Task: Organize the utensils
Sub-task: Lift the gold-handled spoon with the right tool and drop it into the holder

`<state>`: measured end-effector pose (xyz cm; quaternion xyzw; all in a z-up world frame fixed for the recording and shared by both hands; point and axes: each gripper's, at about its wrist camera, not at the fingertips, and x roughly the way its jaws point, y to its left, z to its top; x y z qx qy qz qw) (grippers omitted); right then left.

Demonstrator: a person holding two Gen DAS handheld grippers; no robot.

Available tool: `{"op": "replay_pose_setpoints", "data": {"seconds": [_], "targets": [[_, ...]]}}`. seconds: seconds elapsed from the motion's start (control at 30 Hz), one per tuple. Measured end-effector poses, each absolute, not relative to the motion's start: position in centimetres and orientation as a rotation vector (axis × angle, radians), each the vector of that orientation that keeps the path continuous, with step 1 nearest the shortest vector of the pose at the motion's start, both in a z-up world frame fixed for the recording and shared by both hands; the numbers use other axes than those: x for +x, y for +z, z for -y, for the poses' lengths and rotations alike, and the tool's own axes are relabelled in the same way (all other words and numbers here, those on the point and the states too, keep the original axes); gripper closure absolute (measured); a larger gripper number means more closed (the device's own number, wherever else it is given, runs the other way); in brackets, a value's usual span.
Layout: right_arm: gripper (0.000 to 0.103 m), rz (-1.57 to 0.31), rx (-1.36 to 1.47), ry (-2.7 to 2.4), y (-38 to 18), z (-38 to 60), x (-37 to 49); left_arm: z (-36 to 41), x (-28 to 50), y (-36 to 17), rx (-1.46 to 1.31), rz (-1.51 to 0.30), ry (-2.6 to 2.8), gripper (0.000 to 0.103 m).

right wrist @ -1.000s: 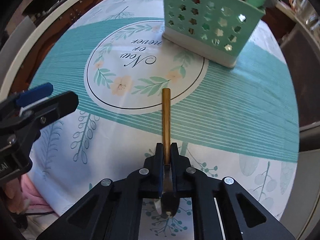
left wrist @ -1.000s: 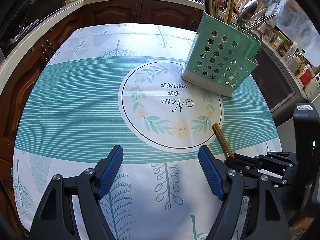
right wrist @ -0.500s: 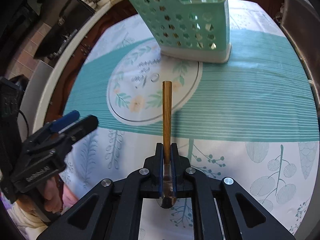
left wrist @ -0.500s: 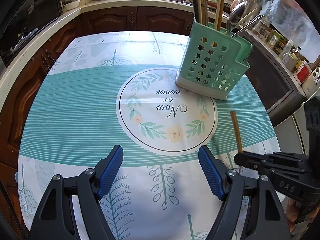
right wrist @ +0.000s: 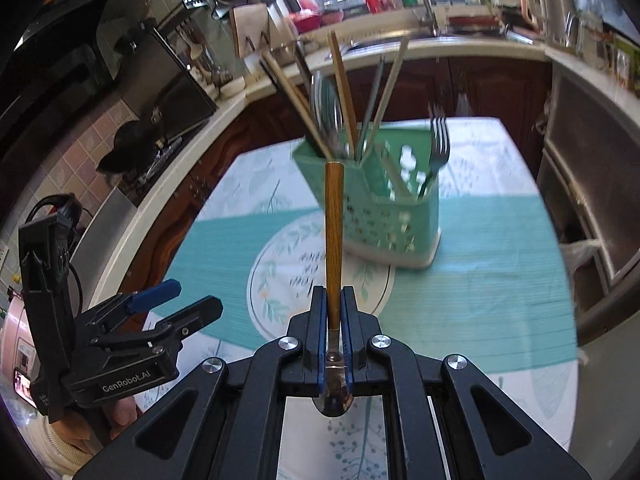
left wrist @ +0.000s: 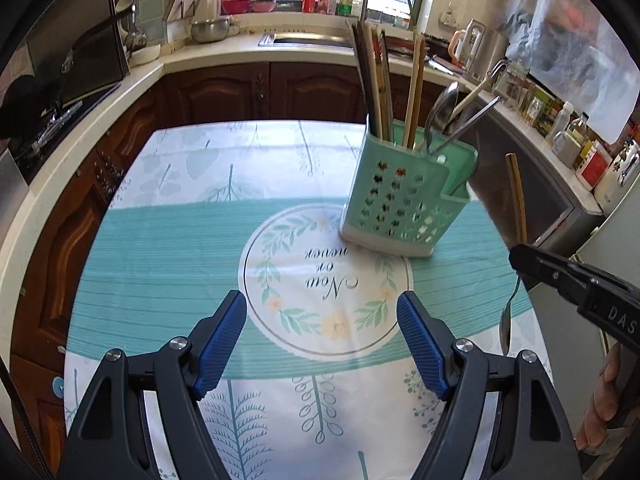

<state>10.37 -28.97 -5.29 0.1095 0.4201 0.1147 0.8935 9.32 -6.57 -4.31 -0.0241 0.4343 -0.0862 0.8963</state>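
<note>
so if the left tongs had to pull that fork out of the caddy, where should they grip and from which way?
Grip the fork by its neck, just under the tines, coming from above. It stands tines-up in the lower front pocket of the caddy, with the handle buried below the rim, so only the top is free. Pads probably belong on its flat faces, with a straight lift.

Table point(left wrist: 120, 240), leafy tablecloth point(left wrist: 168, 248), green caddy point(left wrist: 400, 208)
</note>
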Motion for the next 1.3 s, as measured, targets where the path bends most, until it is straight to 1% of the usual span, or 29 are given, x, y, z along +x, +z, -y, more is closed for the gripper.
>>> {"op": "replay_pose_setpoints", "data": {"seconds": [0.1, 0.17, 0.33, 0.47, 0.57, 0.77, 0.87, 1.1, 1.17, 1.2, 1.23, 1.27, 1.3], "targets": [[0.096, -0.818, 0.221, 0.201, -2.6, 29.9, 11.1, 6.6, 9.9, -2.2, -0.059, -0.862, -0.184, 0.025], [0.097, -0.781, 0.223, 0.175, -1.2, 30.5, 11.8, 6.6, 10.5, -0.8, -0.062, -0.832, -0.183, 0.02], [0.097, -0.668, 0.212, 0.094, 2.0, 31.9, 13.8, 6.8, 12.1, 1.9, -0.059, -0.763, -0.169, 0.019], [0.097, -0.592, 0.226, 0.056, 3.2, 32.8, 15.9, 7.0, 13.2, 2.4, -0.057, -0.737, -0.151, 0.017], [0.097, -0.58, 0.253, 0.036, 2.4, 33.3, 18.2, 7.1, 13.8, 2.1, -0.06, -0.742, -0.148, 0.017], [0.097, -0.552, 0.264, -0.006, -1.3, 33.1, 23.1, 6.9, 14.5, 0.3, -0.076, -0.77, -0.144, 0.017], [0.096, -0.571, 0.27, 0.021, -3.7, 32.8, 25.0, 6.8, 14.9, -0.5, -0.08, -0.783, -0.139, 0.017], [0.096, -0.625, 0.162, 0.021, -8.1, 32.0, 28.0, 6.7, 15.5, -2.2, -0.087, -0.82, -0.139, 0.017], [0.094, -0.643, 0.142, 0.028, -8.7, 31.7, 28.3, 6.8, 15.5, -2.6, -0.086, -0.828, -0.142, 0.017], [0.091, -0.655, 0.134, 0.035, -8.9, 31.6, 28.6, 6.8, 15.5, -2.6, -0.086, -0.831, -0.143, 0.017], [0.082, -0.666, 0.127, 0.045, -9.1, 31.4, 28.7, 6.8, 15.5, -2.7, -0.087, -0.833, -0.144, 0.017], [0.076, -0.667, 0.12, 0.053, -9.1, 31.2, 28.6, 6.9, 15.4, -2.8, -0.087, -0.834, -0.145, 0.017], [0.066, -0.658, 0.114, 0.052, -9.0, 30.9, 28.3, 6.8, 15.3, -2.8, -0.086, -0.833, -0.146, 0.017]]}}
